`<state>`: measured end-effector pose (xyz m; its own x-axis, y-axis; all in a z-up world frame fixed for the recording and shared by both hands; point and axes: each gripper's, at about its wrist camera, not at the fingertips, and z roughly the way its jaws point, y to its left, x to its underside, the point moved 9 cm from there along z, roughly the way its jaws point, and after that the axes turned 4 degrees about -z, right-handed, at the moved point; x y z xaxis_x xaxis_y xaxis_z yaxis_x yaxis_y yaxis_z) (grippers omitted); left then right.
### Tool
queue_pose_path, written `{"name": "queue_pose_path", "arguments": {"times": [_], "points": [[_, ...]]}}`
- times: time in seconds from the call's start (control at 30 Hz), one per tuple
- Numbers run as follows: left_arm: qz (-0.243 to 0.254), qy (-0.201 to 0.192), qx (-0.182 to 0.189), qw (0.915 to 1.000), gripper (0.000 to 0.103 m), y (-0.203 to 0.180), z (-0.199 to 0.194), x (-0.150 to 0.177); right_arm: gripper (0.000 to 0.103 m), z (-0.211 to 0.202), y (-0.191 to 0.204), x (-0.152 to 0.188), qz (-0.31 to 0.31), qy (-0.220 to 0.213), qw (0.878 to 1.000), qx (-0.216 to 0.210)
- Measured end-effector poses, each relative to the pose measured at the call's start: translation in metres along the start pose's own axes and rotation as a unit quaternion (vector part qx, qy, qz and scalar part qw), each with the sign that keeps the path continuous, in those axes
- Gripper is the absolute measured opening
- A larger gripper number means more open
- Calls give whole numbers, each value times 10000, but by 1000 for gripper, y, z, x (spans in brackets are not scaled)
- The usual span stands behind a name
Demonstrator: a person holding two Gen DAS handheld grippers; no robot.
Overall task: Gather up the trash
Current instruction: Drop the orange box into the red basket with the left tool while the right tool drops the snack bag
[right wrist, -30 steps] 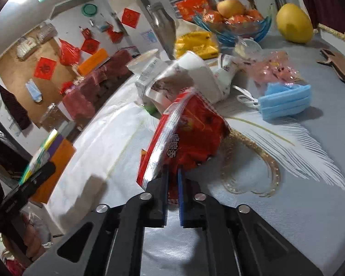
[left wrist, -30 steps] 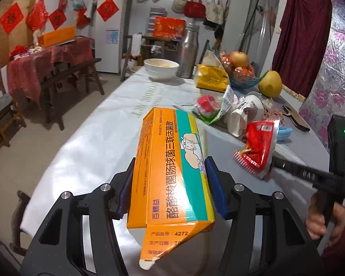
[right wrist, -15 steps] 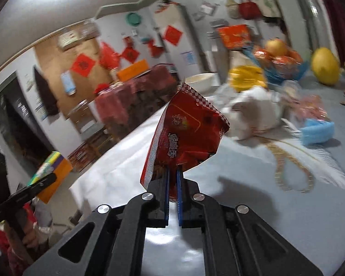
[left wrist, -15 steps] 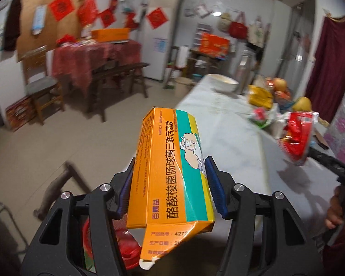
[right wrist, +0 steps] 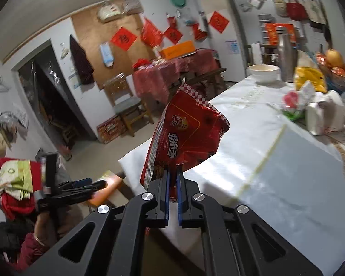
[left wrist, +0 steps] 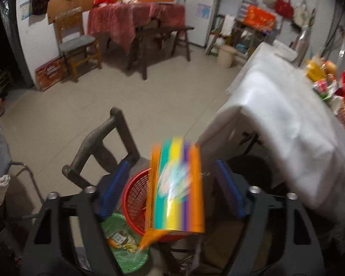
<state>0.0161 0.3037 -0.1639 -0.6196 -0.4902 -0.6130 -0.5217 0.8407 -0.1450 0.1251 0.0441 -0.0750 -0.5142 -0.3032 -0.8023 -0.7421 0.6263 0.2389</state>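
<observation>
In the left wrist view my left gripper (left wrist: 172, 184) is open, its blue pads wide apart. The orange and green carton (left wrist: 176, 188) is loose between them, blurred, over a red mesh basket (left wrist: 135, 202) and a green bin (left wrist: 124, 248) holding trash. In the right wrist view my right gripper (right wrist: 172, 179) is shut on a red snack bag (right wrist: 184, 135), held up over the corner of the white-clothed table (right wrist: 276, 172). The left gripper (right wrist: 80, 188) and the carton (right wrist: 105, 191) show low at the left there.
A dark wooden chair (left wrist: 99, 147) stands beside the bins. The table corner (left wrist: 276, 138) hangs at the right. On the table are a bowl (right wrist: 263, 72), a steel flask (right wrist: 287, 62), cups and wrappers (right wrist: 319, 115) and a fruit bowl (right wrist: 335, 69). Chairs and a red-covered table (left wrist: 135, 20) stand beyond.
My left gripper swung off the table and down over the bins, then opened; the carton is now loose and blurred. My right gripper carried the snack bag left toward the table corner.
</observation>
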Motion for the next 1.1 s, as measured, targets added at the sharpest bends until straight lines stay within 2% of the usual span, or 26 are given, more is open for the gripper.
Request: {"name": "queue_pose_path", "arguments": {"times": [0.07, 0.17, 0.37, 0.53, 0.73, 0.8, 0.87, 0.97, 1.1], "points": [[-49, 46, -27, 10000, 86, -1, 6, 2, 6, 6, 15, 5, -103, 104, 9998, -93], [-205, -62, -116, 9997, 86, 3, 5, -5, 6, 15, 36, 12, -237, 271, 9991, -233], [-524, -683, -438, 9953, 93, 17, -18, -39, 6, 34, 84, 25, -608, 607, 9947, -559], [-856, -958, -761, 9888, 96, 44, -33, -48, 6, 59, 134, 41, -963, 1022, 9854, -961], [-1706, -770, -730, 9796, 96, 85, -23, -40, 6, 102, 183, 66, -1432, 1578, 9701, -1162], [-1754, -724, -796, 9786, 96, 91, -22, -38, 6, 125, 192, 74, -1539, 1813, 9646, -1142], [-1685, -777, -1039, 9771, 96, 97, -23, -37, 9, 143, 198, 80, -1627, 1985, 9604, -1081], [-1571, -828, -1232, 9764, 96, 98, -26, -37, 10, 160, 201, 87, -1604, 2133, 9584, -1013], [-1572, -750, -1157, 9779, 96, 98, -21, -35, 14, 158, 193, 83, -1490, 2092, 9613, -999]]}}
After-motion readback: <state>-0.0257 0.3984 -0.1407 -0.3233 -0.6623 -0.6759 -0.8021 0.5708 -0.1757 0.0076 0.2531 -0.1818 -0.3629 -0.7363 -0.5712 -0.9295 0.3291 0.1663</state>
